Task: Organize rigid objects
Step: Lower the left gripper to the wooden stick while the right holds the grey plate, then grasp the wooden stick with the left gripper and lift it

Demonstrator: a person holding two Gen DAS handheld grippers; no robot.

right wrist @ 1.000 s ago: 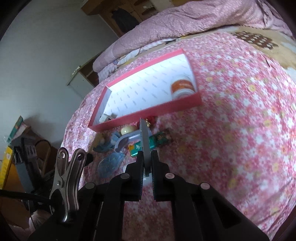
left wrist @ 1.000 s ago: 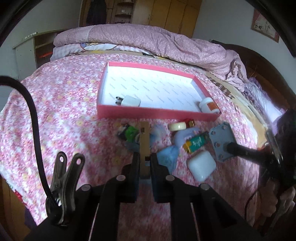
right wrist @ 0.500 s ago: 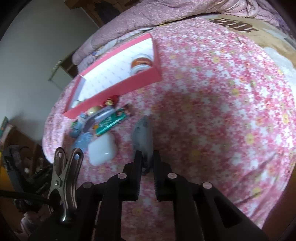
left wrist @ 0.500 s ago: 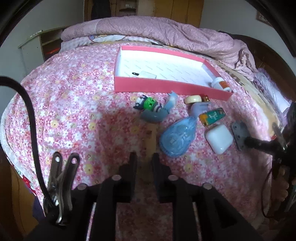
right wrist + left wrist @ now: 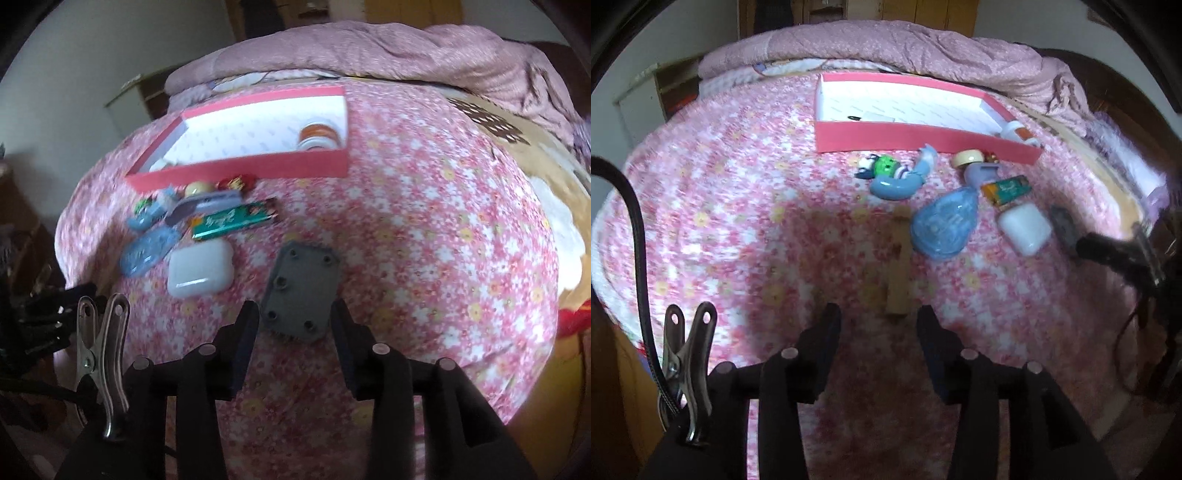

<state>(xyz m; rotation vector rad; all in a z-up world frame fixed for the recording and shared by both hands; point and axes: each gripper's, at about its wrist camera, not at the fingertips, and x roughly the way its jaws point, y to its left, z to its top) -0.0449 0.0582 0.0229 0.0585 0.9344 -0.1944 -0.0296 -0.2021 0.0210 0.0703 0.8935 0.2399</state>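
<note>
While open pink floral bedspread (image 5: 424, 206) surrounds them, I see my left gripper (image 5: 879, 325) opening over a wooden block (image 5: 899, 266), my right gripper (image 5: 295, 325) opening around a flat grey plate (image 5: 301, 291); neither is gripped.

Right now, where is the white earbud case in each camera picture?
Left wrist view: the white earbud case lies right of centre on the flowered bedspread, right of the blue teardrop-shaped object.
Right wrist view: the case lies left of centre, left of the grey plate.
Shared landmark: the green packet just beyond the case, and the pink tray behind it.
</note>
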